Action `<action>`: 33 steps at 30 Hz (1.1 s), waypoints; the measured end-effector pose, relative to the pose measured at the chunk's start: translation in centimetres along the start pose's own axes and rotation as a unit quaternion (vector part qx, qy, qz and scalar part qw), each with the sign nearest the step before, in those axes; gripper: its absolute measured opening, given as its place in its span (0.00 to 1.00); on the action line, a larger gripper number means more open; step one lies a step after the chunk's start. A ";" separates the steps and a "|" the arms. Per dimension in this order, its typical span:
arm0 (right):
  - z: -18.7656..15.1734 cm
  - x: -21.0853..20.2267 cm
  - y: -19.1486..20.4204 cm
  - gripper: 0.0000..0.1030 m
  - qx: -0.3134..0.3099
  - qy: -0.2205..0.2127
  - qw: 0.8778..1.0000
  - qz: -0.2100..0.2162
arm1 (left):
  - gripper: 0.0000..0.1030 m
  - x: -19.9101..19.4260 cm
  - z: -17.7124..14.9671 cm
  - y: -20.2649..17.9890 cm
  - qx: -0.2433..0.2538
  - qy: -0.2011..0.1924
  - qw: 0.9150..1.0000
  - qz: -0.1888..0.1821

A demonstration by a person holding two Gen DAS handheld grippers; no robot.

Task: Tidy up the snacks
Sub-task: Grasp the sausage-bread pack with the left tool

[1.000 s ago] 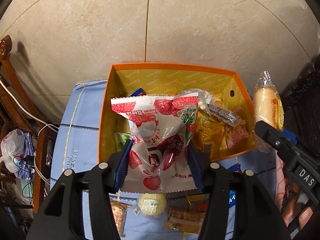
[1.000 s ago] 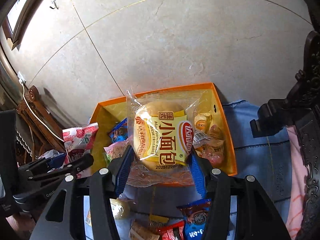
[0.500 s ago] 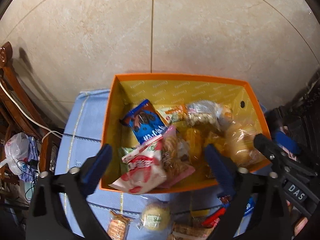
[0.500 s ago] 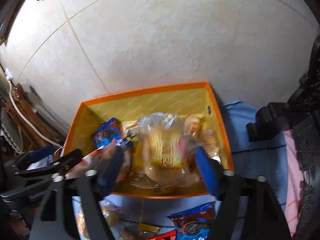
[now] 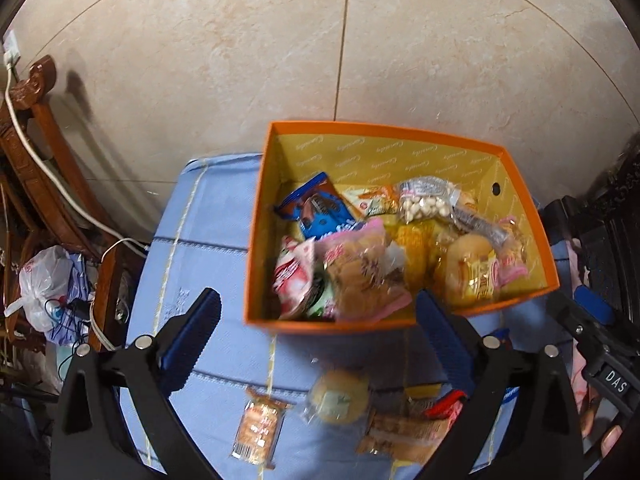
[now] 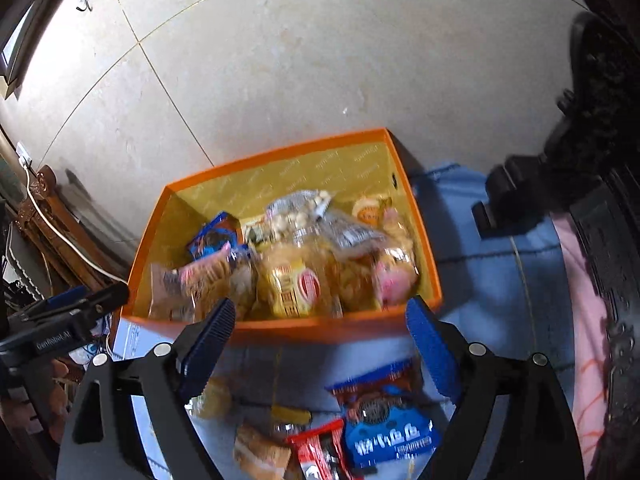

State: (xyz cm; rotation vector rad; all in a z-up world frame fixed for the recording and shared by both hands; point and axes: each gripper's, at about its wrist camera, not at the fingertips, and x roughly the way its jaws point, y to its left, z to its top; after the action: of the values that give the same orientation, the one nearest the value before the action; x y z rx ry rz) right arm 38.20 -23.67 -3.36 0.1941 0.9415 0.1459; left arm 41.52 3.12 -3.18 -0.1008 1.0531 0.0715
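1. Box (image 5: 256, 240) sits on the blue cloth (image 5: 208, 240), already packed: bread pack (image 6: 296, 284), cookie pack (image 5: 316, 208), nuts bag (image 5: 424, 200), more.
2. Loose snacks lie on the cloth short of the box: blue pack (image 6: 384, 428), red bar (image 6: 316, 448), round bun (image 5: 340, 392), wafer (image 5: 260, 428).
3. Left gripper (image 5: 316, 344) spread wide, nothing between the jaws. Right gripper (image 6: 320, 344) likewise.
4. Next step looks like another pickup. Right takes the blue pack, left the bun (nearest each).
5. Pinch wrappers at mid-body, lightly; crinkly film slips and buns crush.
6. Drop into the box's left side, where there is still room.
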 end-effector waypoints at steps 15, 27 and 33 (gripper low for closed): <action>-10.9 -3.7 -1.0 0.90 -0.029 0.052 0.998 -0.003 | 0.96 -4.5 -10.0 4.5 0.031 0.003 0.999 0.040; -16.8 -2.4 -2.6 0.93 -0.012 0.120 0.993 0.002 | 0.96 1.5 -17.2 6.7 0.015 0.091 0.995 0.046; -16.4 -2.0 -2.0 0.93 -0.008 0.119 0.993 0.006 | 0.96 2.8 -17.5 5.6 0.033 0.099 0.994 0.041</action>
State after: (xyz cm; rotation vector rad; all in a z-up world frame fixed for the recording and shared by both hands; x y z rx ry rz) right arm 23.78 -24.39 -11.70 0.1694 1.1763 0.1910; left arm 27.14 6.62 -14.46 -0.0038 1.2568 0.1017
